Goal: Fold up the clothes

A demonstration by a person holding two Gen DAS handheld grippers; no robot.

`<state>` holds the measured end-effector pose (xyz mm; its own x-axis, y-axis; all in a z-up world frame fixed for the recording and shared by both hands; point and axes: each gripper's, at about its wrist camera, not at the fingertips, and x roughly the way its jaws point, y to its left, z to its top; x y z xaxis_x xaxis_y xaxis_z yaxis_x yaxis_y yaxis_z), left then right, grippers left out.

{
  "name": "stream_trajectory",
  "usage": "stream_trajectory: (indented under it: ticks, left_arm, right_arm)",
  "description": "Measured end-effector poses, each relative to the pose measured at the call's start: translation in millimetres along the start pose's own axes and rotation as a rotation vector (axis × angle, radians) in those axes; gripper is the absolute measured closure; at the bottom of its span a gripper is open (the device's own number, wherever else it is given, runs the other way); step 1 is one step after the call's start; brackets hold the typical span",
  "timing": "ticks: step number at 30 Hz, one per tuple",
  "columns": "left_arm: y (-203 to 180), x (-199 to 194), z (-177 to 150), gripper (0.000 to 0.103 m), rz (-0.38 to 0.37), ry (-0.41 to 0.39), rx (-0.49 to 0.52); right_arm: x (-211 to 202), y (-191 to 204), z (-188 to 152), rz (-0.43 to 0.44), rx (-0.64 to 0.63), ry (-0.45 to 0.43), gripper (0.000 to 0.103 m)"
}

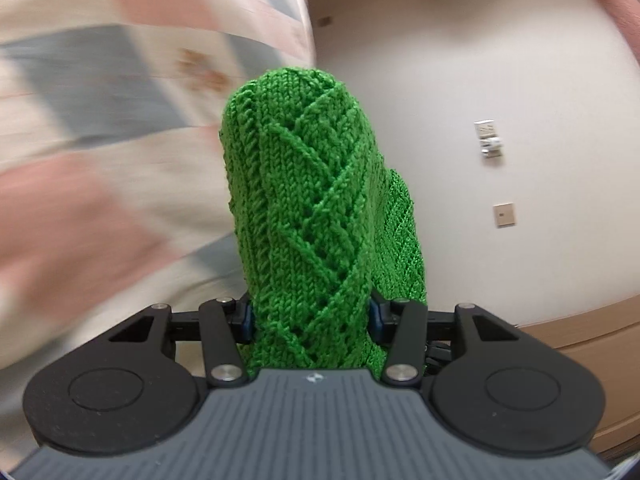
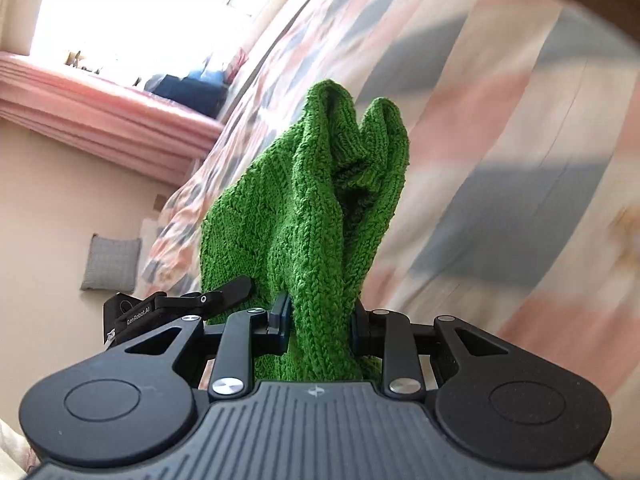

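Both sets of jaws are clamped on the same thing — a bright green knit garment (image 1: 308, 208). On the left gripper (image 1: 310, 320) the blue-padded fingers (image 1: 245, 320) squeeze a thick bundle of it, and the knit stands up from the jaws in a rounded column with a diagonal lattice pattern, another layer of it showing just behind on the right side. The right gripper (image 2: 320, 320) is pinching the green knit too, fingers (image 2: 282, 314) pressed in from both sides; above them the fabric bunches up and ends in two ribbed folds at the top, looks like an edge or cuff but I can't tell which part of the garment it is.

Taking the garment as the landmark: behind it in both views is a quilt (image 2: 500, 140) in pink, grey and cream patches, quite blurred. In the right wrist view, left of the garment, part of the other gripper (image 2: 160, 312) pokes in, touching or nearly touching the knit. Further left there's a pink pleated curtain (image 2: 100, 108) under a bright window, and a small grey cushion (image 2: 110, 262) lower down. In the left wrist view, right of the garment — a plain cream wall (image 1: 460, 60) with a couple of wall plates (image 1: 503, 215).
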<state>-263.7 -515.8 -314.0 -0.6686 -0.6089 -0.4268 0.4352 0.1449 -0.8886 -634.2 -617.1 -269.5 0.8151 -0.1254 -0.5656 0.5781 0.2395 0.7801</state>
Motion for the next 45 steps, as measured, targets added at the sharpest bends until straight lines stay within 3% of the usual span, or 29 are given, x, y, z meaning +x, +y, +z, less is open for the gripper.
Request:
stream_trajectory:
  ticks: [5,8,13,16,20,24,27,31,36,39,40,41,45]
  left_arm:
    - [-17,94,12,0.060,-0.045,0.020,0.016]
    - [-12,139,17,0.060,-0.041,0.041,0.000]
    - [9,199,24,0.060,0.012,0.068,0.004]
    - [25,223,27,0.054,0.099,0.096,0.043]
    - [30,220,34,0.052,0.117,0.147,0.070]
    - [20,202,45,0.048,0.148,0.177,0.137]
    - [14,188,59,0.044,0.171,0.133,0.163]
    - [10,180,77,0.044,0.180,0.067,0.147]
    - [8,192,87,0.046,0.211,0.074,0.159]
    - [10,199,88,0.046,0.242,0.087,0.181]
    - [12,201,88,0.046,0.246,0.091,0.181]
    - [13,203,89,0.045,0.251,0.094,0.181]
    - [15,208,91,0.045,0.258,0.106,0.204]
  right_arm:
    - [-31,-56,68,-0.064,-0.006,-0.002,0.076]
    - [-36,-93,92,-0.089,0.032,0.009,0.076]
    - [-6,-140,101,-0.126,0.058,0.032,0.075]
    - [19,-172,88,-0.159,0.129,0.006,0.071]
    - [19,-198,66,-0.117,0.257,-0.077,0.054]
    - [-2,-186,71,-0.184,0.198,-0.141,0.047]
    - [-19,-180,91,-0.218,0.133,-0.216,0.047]
    - [-8,-176,126,-0.196,0.080,-0.249,0.048]
    - [33,-181,173,-0.195,0.043,-0.221,0.051]
    - [52,-194,187,-0.178,0.082,-0.176,0.052]
    - [58,-198,190,-0.172,0.095,-0.160,0.062]
    - [61,-200,191,-0.170,0.101,-0.142,0.080]
    - [46,-187,182,-0.166,0.030,-0.173,0.090]
